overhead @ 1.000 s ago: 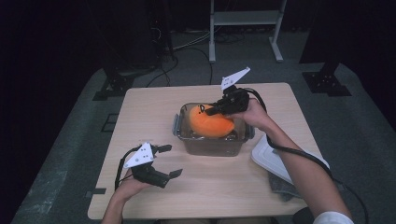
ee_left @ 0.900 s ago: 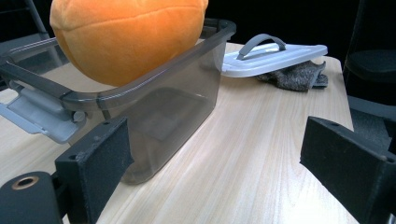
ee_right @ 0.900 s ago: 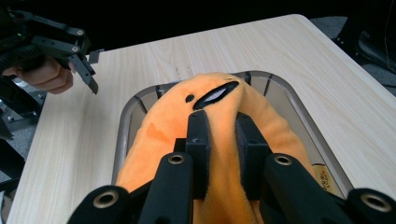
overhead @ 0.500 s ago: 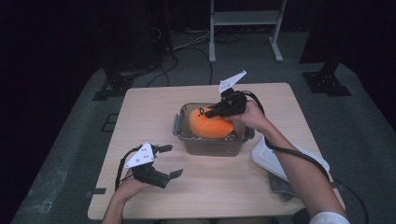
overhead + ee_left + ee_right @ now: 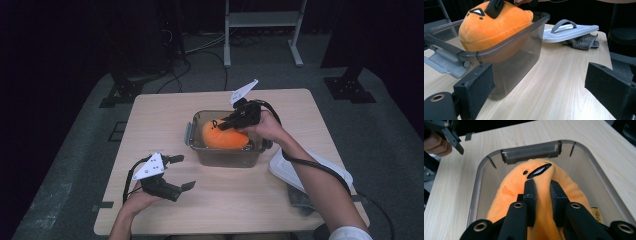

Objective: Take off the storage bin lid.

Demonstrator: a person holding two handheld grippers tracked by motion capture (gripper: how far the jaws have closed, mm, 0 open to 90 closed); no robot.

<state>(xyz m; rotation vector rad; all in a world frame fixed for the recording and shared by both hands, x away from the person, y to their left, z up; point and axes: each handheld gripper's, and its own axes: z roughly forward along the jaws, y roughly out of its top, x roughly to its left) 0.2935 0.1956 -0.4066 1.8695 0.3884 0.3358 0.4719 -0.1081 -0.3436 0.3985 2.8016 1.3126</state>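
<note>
The left gripper rests low on the wooden table, jaws spread wide with nothing between them. In the clear plastic bin at the table's middle sits the orange plush toy; the right gripper pinches a fold of its fabric, jaws nearly closed.

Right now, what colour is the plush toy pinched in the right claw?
Orange, with small black face markings; the plush toy shows best in the right gripper view.
</note>
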